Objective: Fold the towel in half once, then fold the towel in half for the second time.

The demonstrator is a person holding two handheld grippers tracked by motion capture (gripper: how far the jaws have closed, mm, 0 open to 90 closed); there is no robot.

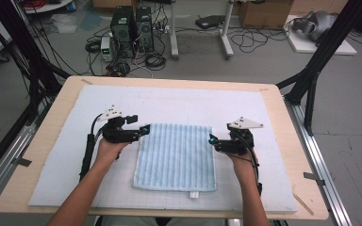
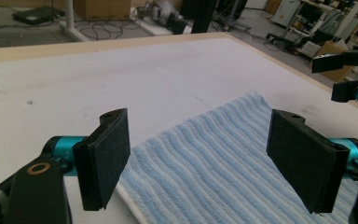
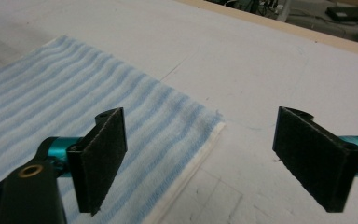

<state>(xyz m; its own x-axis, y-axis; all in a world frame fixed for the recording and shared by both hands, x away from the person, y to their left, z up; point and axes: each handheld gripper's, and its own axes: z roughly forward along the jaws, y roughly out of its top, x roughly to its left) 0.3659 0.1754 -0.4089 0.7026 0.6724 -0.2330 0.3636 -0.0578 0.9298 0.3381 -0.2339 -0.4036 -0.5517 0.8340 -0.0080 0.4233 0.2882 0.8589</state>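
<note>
A folded light-blue striped towel (image 1: 175,157) lies flat on the white mat (image 1: 273,117) at the table's middle, with a small tag at its near edge. My left gripper (image 1: 143,128) hovers at the towel's far left corner, jaws wide apart and empty. In the left gripper view the left gripper (image 2: 198,161) looks over the towel (image 2: 223,172), with nothing between its pads. My right gripper (image 1: 213,140) hangs beside the towel's right edge, open. In the right gripper view the right gripper (image 3: 214,161) frames the towel's far right corner (image 3: 121,121), free of it.
A wooden table (image 1: 52,122) carries the white mat. Black frame posts (image 1: 320,61) rise at both back corners. Computer towers (image 1: 132,30) and cables lie on the floor beyond. The right gripper shows far off (image 2: 354,77) in the left gripper view.
</note>
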